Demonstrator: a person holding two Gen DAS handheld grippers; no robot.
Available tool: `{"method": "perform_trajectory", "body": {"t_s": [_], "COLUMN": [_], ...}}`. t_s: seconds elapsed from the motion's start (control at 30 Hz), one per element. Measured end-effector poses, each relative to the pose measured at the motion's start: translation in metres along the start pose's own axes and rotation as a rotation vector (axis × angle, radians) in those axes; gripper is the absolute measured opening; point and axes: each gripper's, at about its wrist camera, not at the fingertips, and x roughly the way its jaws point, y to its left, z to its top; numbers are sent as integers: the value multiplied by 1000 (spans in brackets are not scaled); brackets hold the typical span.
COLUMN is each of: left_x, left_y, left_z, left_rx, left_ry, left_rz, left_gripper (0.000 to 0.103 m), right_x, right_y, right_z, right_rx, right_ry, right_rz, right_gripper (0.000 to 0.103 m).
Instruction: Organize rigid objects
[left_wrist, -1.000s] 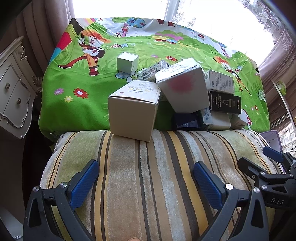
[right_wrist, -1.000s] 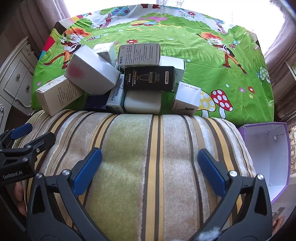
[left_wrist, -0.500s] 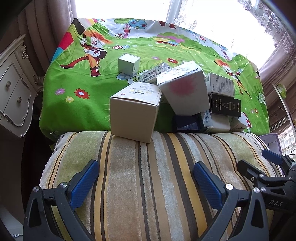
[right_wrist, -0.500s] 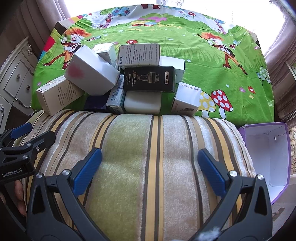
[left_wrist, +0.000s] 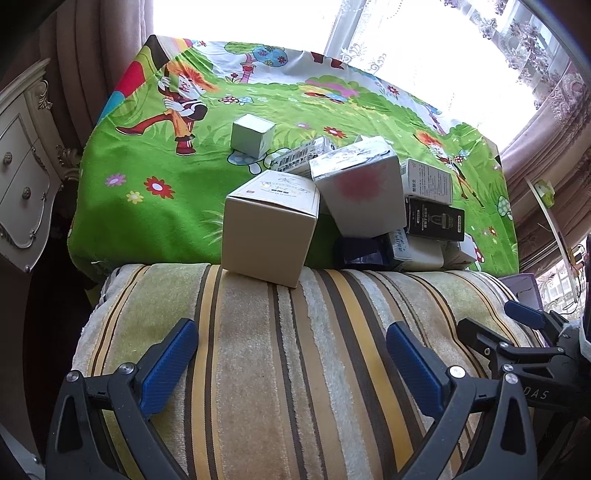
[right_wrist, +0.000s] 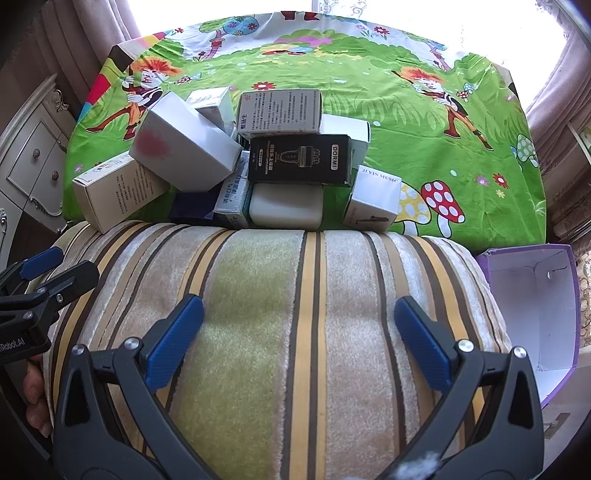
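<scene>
A green cartoon-print cloth (right_wrist: 424, 122) covers the bed, and a striped plush cushion (right_wrist: 295, 314) lies across its near edge. A purple open box (right_wrist: 532, 306) stands just right of the cushion. The boxes are heaped on the cloth against the cushion: a beige carton (left_wrist: 271, 229) touches a tilted white box with a red blotch (right_wrist: 184, 151), beside a black DORMI box (right_wrist: 301, 158) and a small white cube (right_wrist: 375, 199). The left gripper (left_wrist: 291, 354) and right gripper (right_wrist: 299, 328) hover over the cushion, both spread wide and holding nothing
</scene>
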Motion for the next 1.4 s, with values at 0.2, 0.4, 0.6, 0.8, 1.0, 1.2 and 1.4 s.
{"method": "perform_trajectory", "body": {"t_s": [0.2, 0.4, 0.6, 0.8, 1.0, 1.2, 1.4], "left_x": [-7, -13, -8, 12, 21, 29, 30], "left_y": [3, 15, 16, 19, 19, 16, 18], "left_z": [3, 16, 38, 55, 63, 63, 60], "left_rx": [-29, -67, -8, 0, 16, 39, 33], "left_ry": [-29, -41, -43, 3, -6, 16, 24], "left_rz": [-30, -47, 24, 48, 85, 85, 59], "left_gripper": [103, 103, 103, 103, 102, 75, 59], "right_x": [1, 1, 1, 3, 1, -26, -36], "right_y": [-2, -3, -2, -1, -6, 1, 18], "right_z": [-1, -1, -2, 1, 7, 14, 35], "right_rx": [4, 6, 8, 3, -11, -86, -228], "right_ry": [-7, -12, -23, -9, 26, -80, -159], "right_rz": [11, 14, 12, 8, 45, 116, 138], "right_gripper": [103, 103, 103, 103, 103, 103, 103]}}
